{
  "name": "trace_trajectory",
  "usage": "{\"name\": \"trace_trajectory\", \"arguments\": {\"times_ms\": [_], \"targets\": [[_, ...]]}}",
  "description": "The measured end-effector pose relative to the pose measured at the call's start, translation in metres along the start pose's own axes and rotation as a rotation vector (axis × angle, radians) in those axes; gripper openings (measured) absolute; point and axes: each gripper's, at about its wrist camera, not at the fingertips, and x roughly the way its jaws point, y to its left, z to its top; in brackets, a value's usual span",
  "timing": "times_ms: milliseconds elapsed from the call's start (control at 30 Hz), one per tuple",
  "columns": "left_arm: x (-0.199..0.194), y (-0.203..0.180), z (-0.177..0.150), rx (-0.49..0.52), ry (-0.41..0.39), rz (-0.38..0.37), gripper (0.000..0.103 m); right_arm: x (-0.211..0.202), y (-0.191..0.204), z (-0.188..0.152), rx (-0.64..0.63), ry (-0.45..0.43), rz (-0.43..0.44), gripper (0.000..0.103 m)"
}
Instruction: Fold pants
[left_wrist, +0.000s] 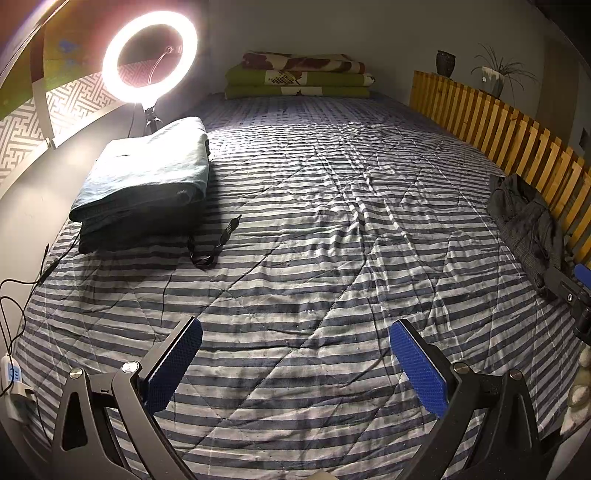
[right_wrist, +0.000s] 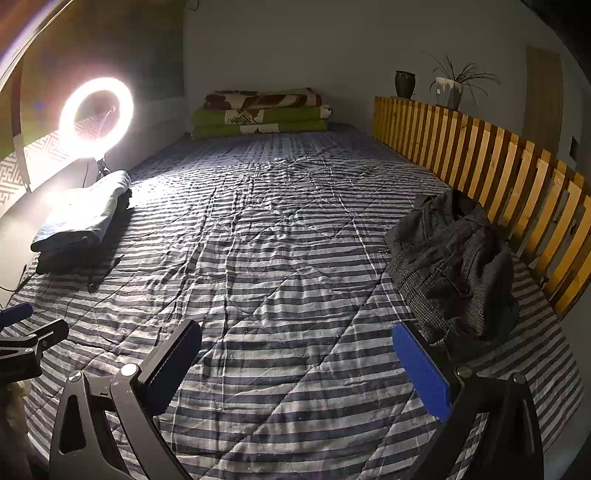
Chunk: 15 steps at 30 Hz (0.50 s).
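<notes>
The pants (right_wrist: 454, 266) lie in a loose, crumpled heap of dark, finely checked cloth, with a darker, reddish-brown fold showing on top. They sit on the bed (right_wrist: 280, 258) hard against the slatted wooden rail (right_wrist: 491, 166), touching or nearly touching it; in the left wrist view the pants (left_wrist: 524, 225) show small at the far right, by the same rail (left_wrist: 498, 122).

Across the bed from the pants, a folded stack (left_wrist: 144, 184) of cloth rests by the ring light (left_wrist: 149, 55), with a black strap (left_wrist: 218, 243) just beside it. Folded blankets (right_wrist: 262, 110) lie at the far end of the bed, well apart from the pants.

Between the pants and the stack the striped quilt is wide, bare and wrinkled.

The left gripper (left_wrist: 295, 363) has its fingers spread wide, holding nothing. The right gripper (right_wrist: 297, 363) is likewise spread and empty, its right finger (right_wrist: 421, 369) near the pants' closest edge.
</notes>
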Motion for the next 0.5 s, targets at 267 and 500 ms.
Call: {"name": "trace_trajectory", "arguments": {"times_ms": [267,500], "targets": [[0.0010,0.0016,-0.0003,-0.001,0.003,-0.001,0.103,0.0019,-0.0006,-0.0013,0.001,0.004,-0.001,0.101],[0.0027,0.0032,-0.0007,-0.002,0.005,0.001,0.103,0.0049,-0.0015,-0.0033,0.001,0.009,-0.004,0.101]]}}
